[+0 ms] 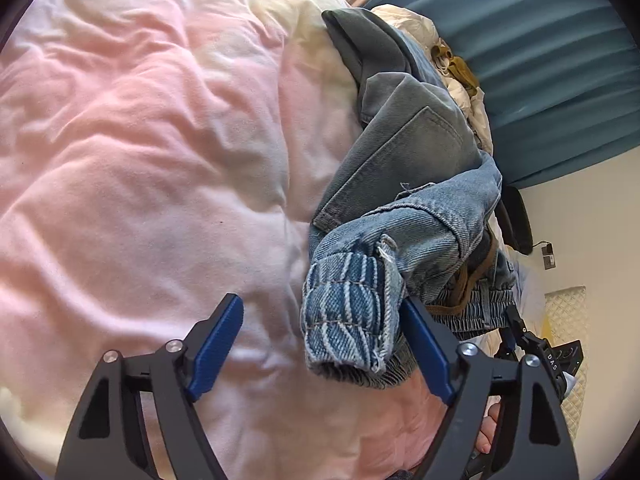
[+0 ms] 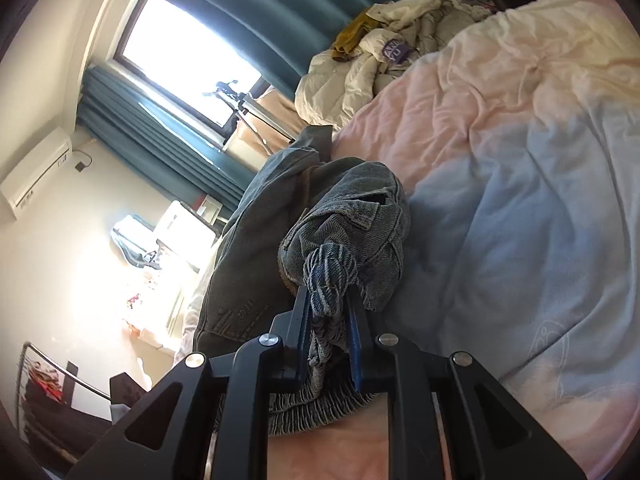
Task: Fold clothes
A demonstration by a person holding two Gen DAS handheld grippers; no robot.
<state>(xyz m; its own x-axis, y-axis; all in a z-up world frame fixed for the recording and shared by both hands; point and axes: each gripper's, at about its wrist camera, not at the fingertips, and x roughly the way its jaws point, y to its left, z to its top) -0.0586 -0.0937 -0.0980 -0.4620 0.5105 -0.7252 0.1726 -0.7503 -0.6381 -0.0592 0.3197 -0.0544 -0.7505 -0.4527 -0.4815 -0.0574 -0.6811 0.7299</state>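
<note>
Blue denim lies bunched on a pink and pale blue quilt (image 1: 140, 160): a pair of light blue jeans (image 1: 420, 232) with an elastic waistband, resting against a pair of grey jeans (image 1: 404, 148) near the edge of the bed.

Left gripper (image 1: 320, 344): fingers spread wide. A rolled, striped cuff of the light blue jeans sits between them, close against the inner face of the right-hand pad (image 1: 426, 348). The left-hand pad is apart from the cloth, over bare quilt. No pinch is visible.

Right gripper (image 2: 328, 316): fingers drawn close together, pinching a twisted fold of the striped blue denim. The gathered waistband hangs below the pads, towards the camera. Grey denim is heaped just beyond the fingertips.

Behind the jeans, a pile of cream clothing (image 2: 380, 56) with a mustard item lies on the far part of the bed. Teal curtains (image 2: 260, 12) frame a bright window (image 2: 184, 64).
</note>
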